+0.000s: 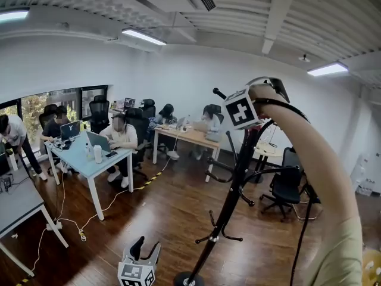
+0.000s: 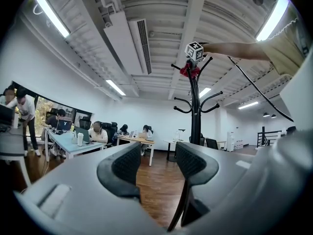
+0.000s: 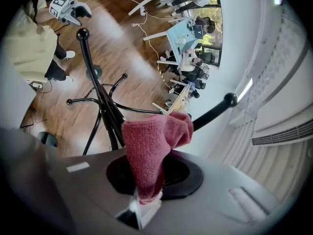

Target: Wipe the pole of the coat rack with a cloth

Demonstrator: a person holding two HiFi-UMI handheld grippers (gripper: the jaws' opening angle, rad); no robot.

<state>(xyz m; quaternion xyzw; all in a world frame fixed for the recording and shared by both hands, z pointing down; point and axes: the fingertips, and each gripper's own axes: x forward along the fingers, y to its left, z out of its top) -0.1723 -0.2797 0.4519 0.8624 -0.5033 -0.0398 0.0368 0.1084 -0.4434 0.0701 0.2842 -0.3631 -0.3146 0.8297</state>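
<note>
The black coat rack pole (image 1: pixel 229 204) rises from its round base (image 1: pixel 187 279) on the wood floor. My right gripper (image 1: pixel 245 113) is up at the pole's top among the hooks, its marker cube facing me. In the right gripper view that gripper (image 3: pixel 151 173) is shut on a red cloth (image 3: pixel 149 146), with the pole (image 3: pixel 98 99) just beyond, seen from above. The left gripper view shows the cloth (image 2: pixel 190 72) against the top of the pole (image 2: pixel 195 116). My left gripper (image 1: pixel 147 250) hangs low, left of the base, open and empty (image 2: pixel 159 163).
Several people sit at a light blue desk (image 1: pixel 89 162) and a wooden desk (image 1: pixel 190 137) at the back left. A grey table (image 1: pixel 18 204) stands near left. An office chair (image 1: pixel 286 186) is right of the rack. Cables (image 1: pixel 89 219) trail on the floor.
</note>
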